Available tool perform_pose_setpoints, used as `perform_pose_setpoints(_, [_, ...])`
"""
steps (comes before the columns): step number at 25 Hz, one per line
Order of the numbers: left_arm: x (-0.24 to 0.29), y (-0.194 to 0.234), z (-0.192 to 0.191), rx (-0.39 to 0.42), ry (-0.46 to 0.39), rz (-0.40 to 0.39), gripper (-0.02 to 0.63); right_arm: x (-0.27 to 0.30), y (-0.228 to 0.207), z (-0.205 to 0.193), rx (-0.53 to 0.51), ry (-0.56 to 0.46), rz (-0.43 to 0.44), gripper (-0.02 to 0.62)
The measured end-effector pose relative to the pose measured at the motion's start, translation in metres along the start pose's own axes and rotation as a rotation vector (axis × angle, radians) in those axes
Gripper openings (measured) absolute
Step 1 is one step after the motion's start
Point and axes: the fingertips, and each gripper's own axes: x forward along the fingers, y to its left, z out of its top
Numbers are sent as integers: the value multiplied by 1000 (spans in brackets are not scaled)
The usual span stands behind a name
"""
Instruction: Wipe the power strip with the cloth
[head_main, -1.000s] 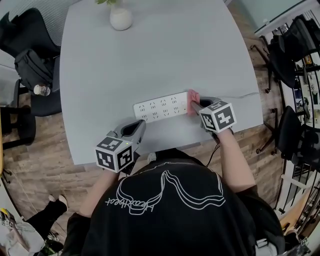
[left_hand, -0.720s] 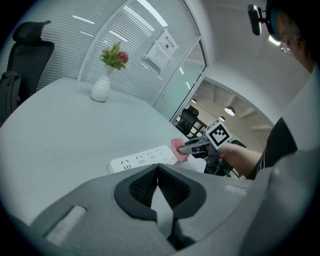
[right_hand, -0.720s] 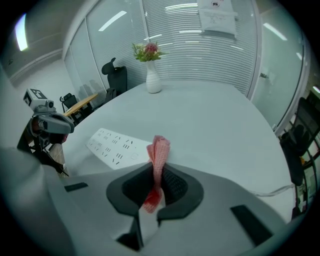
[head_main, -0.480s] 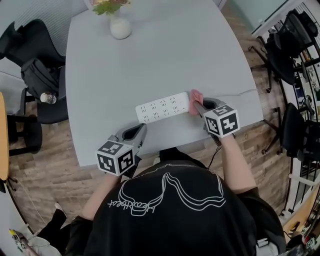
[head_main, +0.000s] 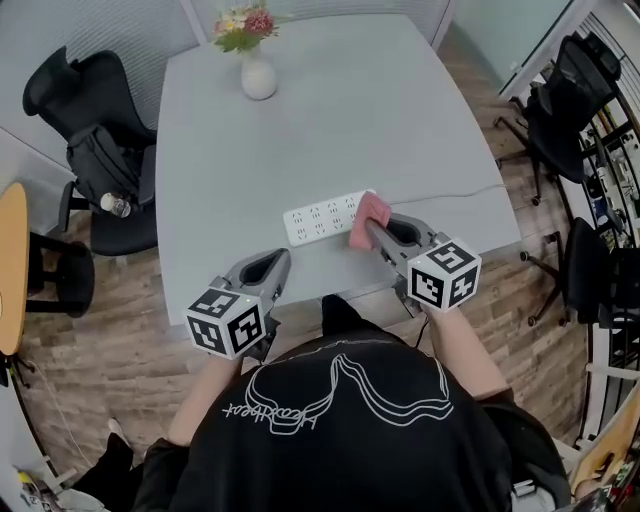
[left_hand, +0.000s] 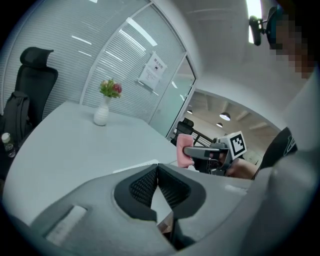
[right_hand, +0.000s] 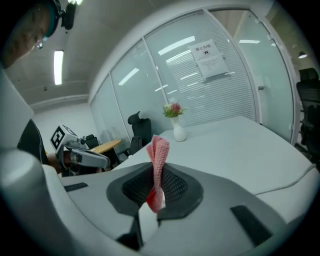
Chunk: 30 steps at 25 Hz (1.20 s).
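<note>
Two hand-held grippers work over one grey counter (head_main: 300, 130), the largest element, which carries a flower vase (head_main: 258, 75) at its far side. The white power strip (head_main: 320, 219) lies flat near the counter's near edge, its thin cable (head_main: 450, 193) trailing off to the right. The left gripper (head_main: 280, 258) hovers at the near edge, apart from the strip, with its jaws pressed together on nothing. The right gripper (head_main: 370, 228) points at the strip's right end and pinches the pink cloth (head_main: 368, 218), which stands up between its pads as a narrow folded bunch. In the head view the cloth overlaps the strip's right end; whether it presses on the surface cannot be told.

Risks, as judged: nothing steadies the strip, so a wiping stroke towards its left end may push it along the smooth counter instead of cleaning it. The cloth is held by a thin fold and could drag out of the pinch under friction.
</note>
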Motion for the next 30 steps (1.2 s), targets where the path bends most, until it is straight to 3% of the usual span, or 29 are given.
perform_pose_setpoints(6, [-43,-24,23,67,-97,0,14,-30,61,22,-45,-134,97,41])
perform_pose_setpoints(14, [-83,-78,47,148,-199,-76,14,-69,116,43,-81,-236,185,38])
perform_pose_setpoints(30, [-100,-103,38,174,-244,-140,14,-92,144,41,-131,-299,172,37])
